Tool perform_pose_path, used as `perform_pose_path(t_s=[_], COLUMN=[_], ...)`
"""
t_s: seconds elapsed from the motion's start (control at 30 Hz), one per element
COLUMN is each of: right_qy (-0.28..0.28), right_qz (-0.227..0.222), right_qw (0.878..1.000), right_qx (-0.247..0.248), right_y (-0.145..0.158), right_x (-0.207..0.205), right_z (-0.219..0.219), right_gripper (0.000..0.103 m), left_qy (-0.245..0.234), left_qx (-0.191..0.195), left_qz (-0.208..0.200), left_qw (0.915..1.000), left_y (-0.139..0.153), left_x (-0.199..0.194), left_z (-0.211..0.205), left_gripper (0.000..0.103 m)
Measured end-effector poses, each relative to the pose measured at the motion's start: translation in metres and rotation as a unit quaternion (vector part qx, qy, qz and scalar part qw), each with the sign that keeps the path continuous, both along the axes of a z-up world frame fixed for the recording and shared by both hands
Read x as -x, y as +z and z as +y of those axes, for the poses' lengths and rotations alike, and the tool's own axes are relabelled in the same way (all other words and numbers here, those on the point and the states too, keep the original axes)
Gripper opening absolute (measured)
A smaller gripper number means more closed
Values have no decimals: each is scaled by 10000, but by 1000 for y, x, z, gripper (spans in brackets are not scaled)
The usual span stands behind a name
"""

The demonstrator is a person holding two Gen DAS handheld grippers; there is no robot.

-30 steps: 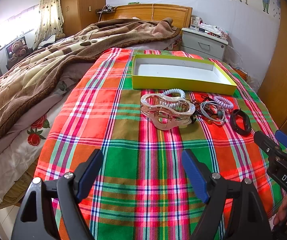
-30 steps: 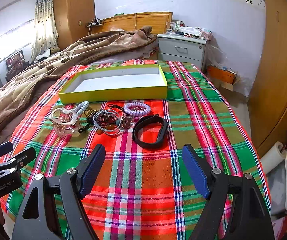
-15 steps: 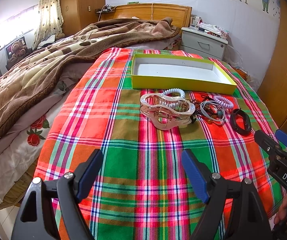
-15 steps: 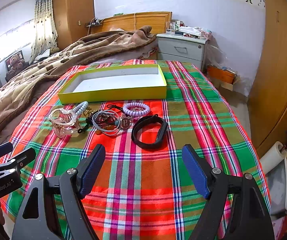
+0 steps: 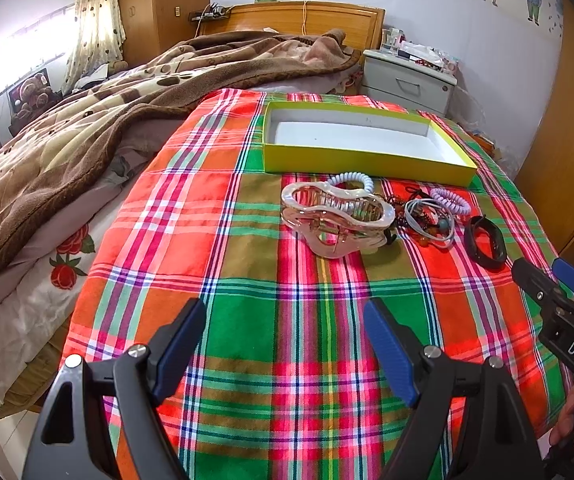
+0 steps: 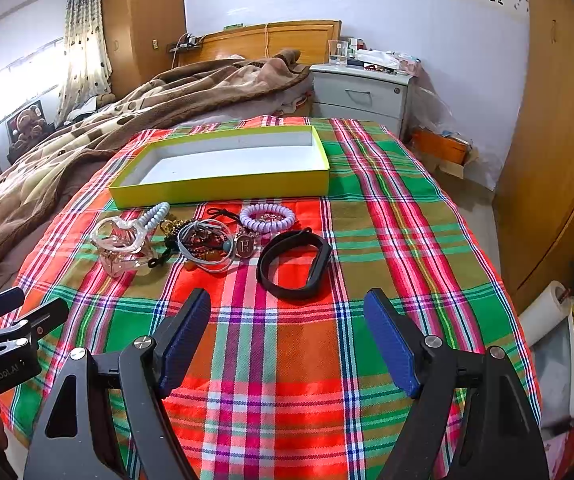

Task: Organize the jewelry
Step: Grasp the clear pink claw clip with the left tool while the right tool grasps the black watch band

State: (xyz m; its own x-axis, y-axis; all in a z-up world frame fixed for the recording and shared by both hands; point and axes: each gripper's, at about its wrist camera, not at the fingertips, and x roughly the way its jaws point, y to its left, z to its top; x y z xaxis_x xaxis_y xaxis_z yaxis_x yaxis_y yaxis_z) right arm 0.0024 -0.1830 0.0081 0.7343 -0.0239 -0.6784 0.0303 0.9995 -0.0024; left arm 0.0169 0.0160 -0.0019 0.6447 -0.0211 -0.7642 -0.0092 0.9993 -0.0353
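A bed was covered with a bright plaid cloth (image 6: 387,240). On its far part sat a shallow yellow box (image 6: 223,190) with a white inside. Just near of the box lay a row of jewelry and hair pieces: a clear hair claw (image 5: 335,220) at the left, a white coil tie (image 5: 349,180) behind it, a tangle of bracelets (image 6: 207,246) in the middle, a purple coil tie (image 6: 267,216), and a black band (image 6: 295,264) at the right. The left gripper (image 5: 283,346) and right gripper (image 6: 287,338) hovered over the near cloth, jaws wide, holding nothing. A brown blanket (image 5: 87,132) lay to the left.
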Motion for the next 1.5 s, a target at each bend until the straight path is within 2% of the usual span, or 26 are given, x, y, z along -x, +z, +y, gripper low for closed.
perform_pose_path(t_s=[0.1, 0.33, 0.43, 0.5, 0.67, 0.8, 0.9, 1.0, 1.1, 1.13, 1.23, 1.3, 1.33, 1.4, 1.5], right_qy=[-30, -530, -490, -417, -307, -264, -237, -174, -166, -168, -177, -157, -143, -115, -80], right_qz=[1, 46, 90, 175, 451, 629, 691, 811, 925, 943, 1042, 1086, 1107, 1106, 1111], right_qw=[10000, 9985, 9986, 9987, 9984, 9976, 9973, 9965, 9955, 9953, 9944, 9939, 9937, 9938, 9938], right_qx=[14, -127, -166, -232, -144, -74, -73, -105, -158, -149, -78, -61, -64, -39, -22], right_y=[0, 4, 3, 0, -14, -23, -25, -29, -33, -34, -37, -39, -39, -39, -39], right_x=[-2, -17, -26, -33, -53, -69, -78, -86, -91, -93, -98, -100, -102, -103, -107], right_z=[-3, -40, -46, -47, -43, -45, -48, -48, -50, -50, -51, -51, -51, -51, -50], right_gripper=[79, 79, 79, 79, 79, 79, 79, 79, 79, 78, 73, 69, 68, 68, 67], left_qy=[-93, -297, -352, -409, -366, -373, -375, -447, -576, -577, -604, -628, -579, -590, -757], left_qx=[95, 791, 1015, 1224, 1364, 1651, 1870, 1684, 1851, 1798, 1248, 1309, 1260, 927, 901], left_qz=[31, 14, 100, 202, 680, 948, 982, 1006, 1076, 1097, 1216, 1308, 1315, 1225, 1287], left_qw=[9999, 9964, 9942, 9914, 9876, 9810, 9767, 9795, 9751, 9759, 9828, 9807, 9816, 9864, 9847], left_y=[-1, 7, 8, 6, -5, -14, -15, -13, -11, -12, -17, -21, -21, -18, -19], left_x=[-4, -24, -38, -49, -77, -92, -101, -112, -122, -126, -136, -137, -137, -138, -139], left_z=[2, 25, 31, 35, 41, 46, 47, 42, 40, 39, 32, 33, 33, 28, 24], left_gripper=[83, 83, 83, 83, 83, 83, 83, 80, 80, 80, 80, 80, 80, 80, 80])
